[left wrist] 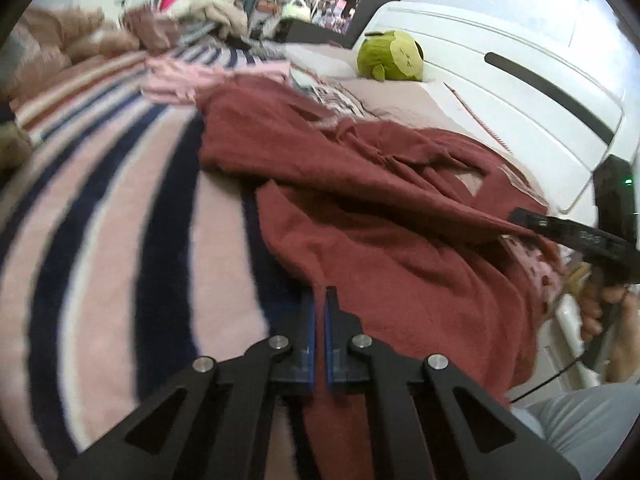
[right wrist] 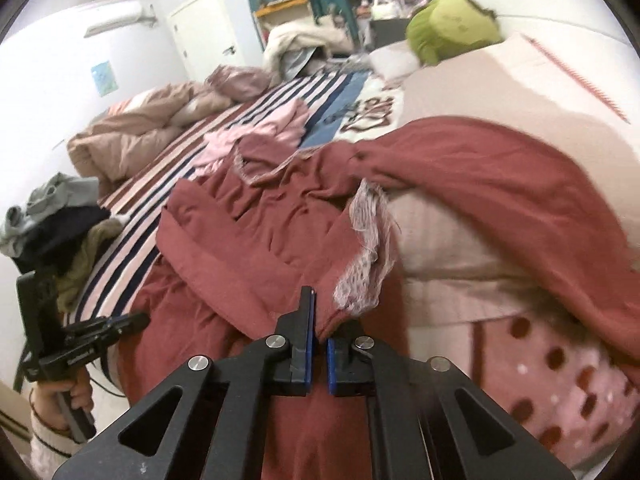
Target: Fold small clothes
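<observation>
A dark red garment [left wrist: 380,216] lies crumpled across the striped bed; it also shows in the right wrist view [right wrist: 260,224], with a lacy white-patterned trim [right wrist: 366,248]. My left gripper [left wrist: 320,300] is shut on the garment's near edge. My right gripper [right wrist: 318,312] is shut on a fold of the same garment near the trim. The right gripper shows in the left wrist view [left wrist: 532,220] at the garment's right edge, and the left gripper shows in the right wrist view [right wrist: 124,322] at its left edge.
The pink and navy striped blanket [left wrist: 120,220] covers the bed. A pink garment [right wrist: 260,132] lies beyond the red one. A green plush toy [left wrist: 390,56] sits by the white headboard [left wrist: 500,92]. A brown duvet [right wrist: 136,128] and a clothes pile [right wrist: 52,216] lie left.
</observation>
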A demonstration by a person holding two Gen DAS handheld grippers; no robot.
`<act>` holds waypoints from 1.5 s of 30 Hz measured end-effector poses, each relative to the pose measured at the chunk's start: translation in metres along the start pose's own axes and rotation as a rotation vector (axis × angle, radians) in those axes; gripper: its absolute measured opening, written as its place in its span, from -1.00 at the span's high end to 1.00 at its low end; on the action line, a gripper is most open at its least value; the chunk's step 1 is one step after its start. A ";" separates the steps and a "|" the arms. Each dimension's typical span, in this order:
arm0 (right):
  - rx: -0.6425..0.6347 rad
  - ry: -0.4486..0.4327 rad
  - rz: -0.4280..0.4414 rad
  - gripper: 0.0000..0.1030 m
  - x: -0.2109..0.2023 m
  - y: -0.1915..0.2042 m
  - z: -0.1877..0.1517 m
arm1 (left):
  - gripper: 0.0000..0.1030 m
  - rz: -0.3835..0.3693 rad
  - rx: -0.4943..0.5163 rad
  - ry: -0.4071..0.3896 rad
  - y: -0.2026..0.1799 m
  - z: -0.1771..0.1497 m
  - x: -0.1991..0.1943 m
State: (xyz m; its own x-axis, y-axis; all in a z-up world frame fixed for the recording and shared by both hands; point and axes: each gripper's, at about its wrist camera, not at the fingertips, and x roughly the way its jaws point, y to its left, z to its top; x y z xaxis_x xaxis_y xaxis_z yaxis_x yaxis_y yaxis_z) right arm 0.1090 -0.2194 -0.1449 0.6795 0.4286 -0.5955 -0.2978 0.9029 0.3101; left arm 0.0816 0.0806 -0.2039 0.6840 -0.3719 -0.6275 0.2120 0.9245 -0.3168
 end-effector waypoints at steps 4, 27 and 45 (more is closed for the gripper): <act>-0.005 -0.033 -0.008 1.00 -0.019 -0.002 -0.006 | 0.98 0.109 -0.003 -0.046 0.022 0.006 -0.026; 0.095 0.200 0.127 0.98 0.041 -0.028 -0.020 | -0.02 0.044 0.042 -0.020 0.035 0.038 -0.034; -0.041 -0.110 -0.087 1.00 -0.074 -0.017 -0.001 | -0.02 0.055 0.137 0.093 0.020 0.062 0.009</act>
State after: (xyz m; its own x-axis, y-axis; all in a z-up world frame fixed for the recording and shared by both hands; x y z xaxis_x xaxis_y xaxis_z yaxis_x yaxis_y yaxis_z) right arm 0.0634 -0.2658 -0.1070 0.7726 0.3448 -0.5331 -0.2606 0.9379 0.2290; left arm 0.1351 0.1006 -0.1714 0.6312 -0.3203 -0.7064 0.2731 0.9442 -0.1841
